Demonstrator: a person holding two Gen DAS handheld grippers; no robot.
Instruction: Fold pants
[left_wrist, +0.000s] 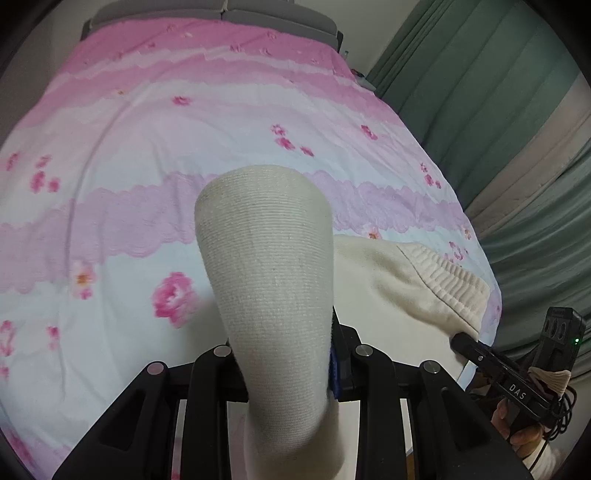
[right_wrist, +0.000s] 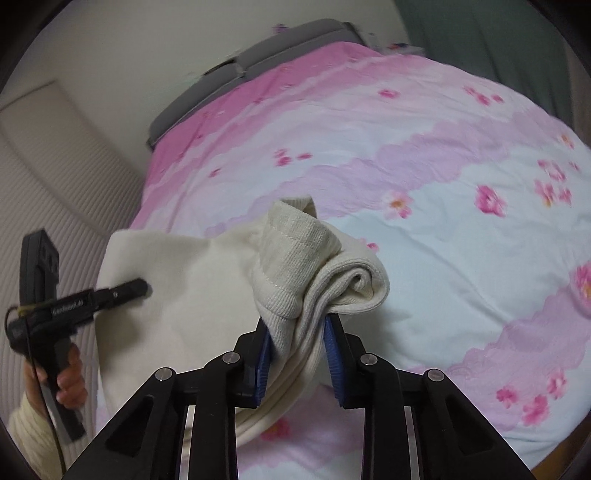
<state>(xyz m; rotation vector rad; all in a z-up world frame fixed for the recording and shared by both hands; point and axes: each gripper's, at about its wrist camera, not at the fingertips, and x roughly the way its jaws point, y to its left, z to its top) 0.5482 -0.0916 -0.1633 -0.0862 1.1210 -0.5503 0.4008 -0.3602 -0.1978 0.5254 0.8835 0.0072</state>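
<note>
Two hand-held grippers: one in each of the person's hands, both raised over the bed (left_wrist: 110, 122) with cream cloth between the jaws.
Pants: one cream pair of pants (right_wrist: 192, 295), lifted at the near end of the bed, hanging between the two grippers, the rest draping down toward the flowered quilt.
Left hand-held gripper (left_wrist: 291, 373): clamped on a ribbed band of the pants, probably a cuff or hem; the cloth stands up in front of the lens and hides most of the jaws, though a blue pad shows pressed against its right side.
Right hand-held gripper (right_wrist: 301, 350): clamped on a bunched, rolled ribbed edge, the two blue pads squeezing the wad from either side.
Progress: early, as I judge it. The pants are picked up and held at two points, but no neat fold lies on the bed yet.
Left to do: likely to stretch the cloth flat, lay it down, bring one half over the other, then smooth and fold again.
Risk: the right-hand wad looks twisted, so the cloth may land creased unless it is shaken out.
Count: one bed, one quilt, one grey headboard (right_wrist: 236, 66), green curtains (left_wrist: 498, 92) along one side, two sleeved hands holding the handles.
</note>
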